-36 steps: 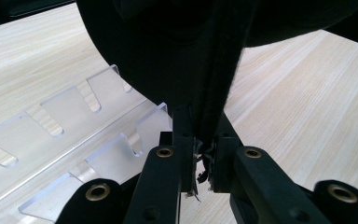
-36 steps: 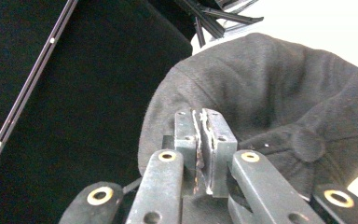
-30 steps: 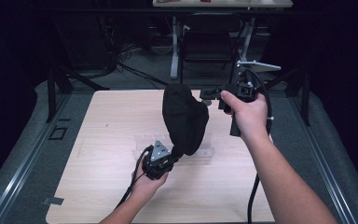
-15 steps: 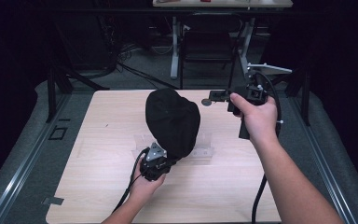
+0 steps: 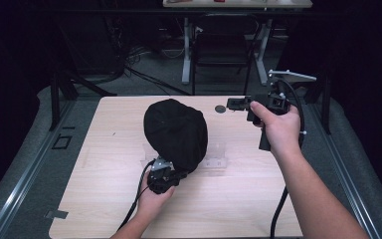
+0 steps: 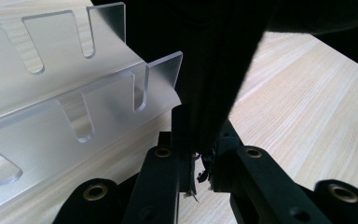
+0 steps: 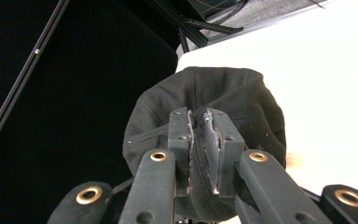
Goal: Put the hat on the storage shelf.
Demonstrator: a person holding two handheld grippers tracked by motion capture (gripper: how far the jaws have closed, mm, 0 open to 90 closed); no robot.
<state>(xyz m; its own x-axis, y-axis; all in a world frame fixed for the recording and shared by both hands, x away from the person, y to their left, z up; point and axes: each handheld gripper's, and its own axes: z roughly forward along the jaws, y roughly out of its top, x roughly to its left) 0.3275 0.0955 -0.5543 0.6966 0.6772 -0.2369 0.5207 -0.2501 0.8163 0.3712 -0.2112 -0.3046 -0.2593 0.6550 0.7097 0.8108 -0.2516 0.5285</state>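
A black cap (image 5: 176, 132) stands domed over the middle of the wooden table (image 5: 104, 149). My left gripper (image 5: 165, 175) is at its near edge, shut on the cap's fabric (image 6: 214, 93), which rises from between the jaws in the left gripper view. Behind and beside the cap lies a clear acrylic rack (image 6: 65, 93) with slots, also seen in the high view as the rack (image 5: 215, 155). My right gripper (image 5: 238, 103) is held in the air at the right, apart from the cap. Its jaws are shut with nothing between them (image 7: 205, 149), and the cap (image 7: 256, 107) lies beyond them.
A small round dark disc (image 5: 220, 108) lies on the table near the far edge, just left of the right gripper. Metal table legs (image 5: 186, 50) and cables are on the floor beyond. Dark rails (image 5: 25, 174) run along both sides of the table.
My right gripper has let go of the cap and moved right and away from it. The cap has swung left and rounded out, still held by the left gripper.
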